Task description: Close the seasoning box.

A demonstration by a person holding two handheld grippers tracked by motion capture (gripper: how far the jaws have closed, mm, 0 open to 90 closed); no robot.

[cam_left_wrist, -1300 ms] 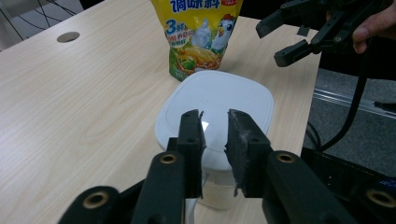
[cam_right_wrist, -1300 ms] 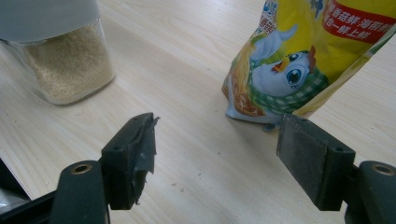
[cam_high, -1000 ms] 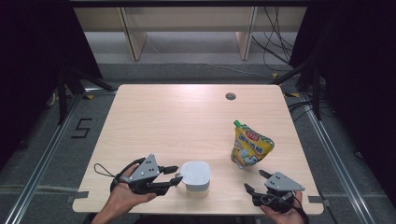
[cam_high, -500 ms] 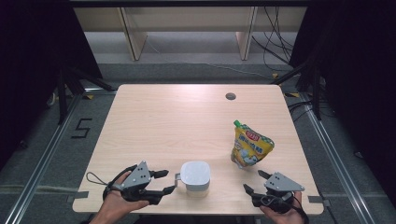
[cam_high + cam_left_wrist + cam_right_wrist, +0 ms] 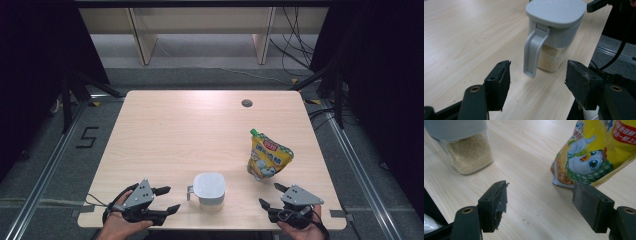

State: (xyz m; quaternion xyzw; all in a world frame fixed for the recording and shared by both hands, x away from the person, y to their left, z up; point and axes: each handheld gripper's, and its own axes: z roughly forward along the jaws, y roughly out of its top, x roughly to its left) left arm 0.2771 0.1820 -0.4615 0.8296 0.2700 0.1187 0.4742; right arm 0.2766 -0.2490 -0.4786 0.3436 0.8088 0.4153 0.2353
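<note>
a lidded jar (image 5: 209, 191) with a grey square lid and a grey side handle stands low in the centre of the high view, near the table's (image 5: 190, 130) front edge. in the left gripper view its clear lower part (image 5: 550, 58) holds pale fine grains, filled to about where the grey collar begins; the handle (image 5: 533, 53) hangs toward the camera. a yellow spouted pouch (image 5: 267, 156) with a green cap and a cartoon chick sits right of centre, its contents hidden; in the right gripper view its lower corner (image 5: 584, 160) rests on the wood.

the left gripper (image 5: 168, 199) lies at lower left, jaws spread wide and empty, the jar's handle just ahead of the gap and untouched. its jaws have just been opening. the right gripper (image 5: 270, 196) at lower right also stands wide open on nothing, between jar and pouch.

against the earlier frames, the left gripper has drawn back from the jar toward the lower left and let it go; jar, pouch and right gripper sit as before.
</note>
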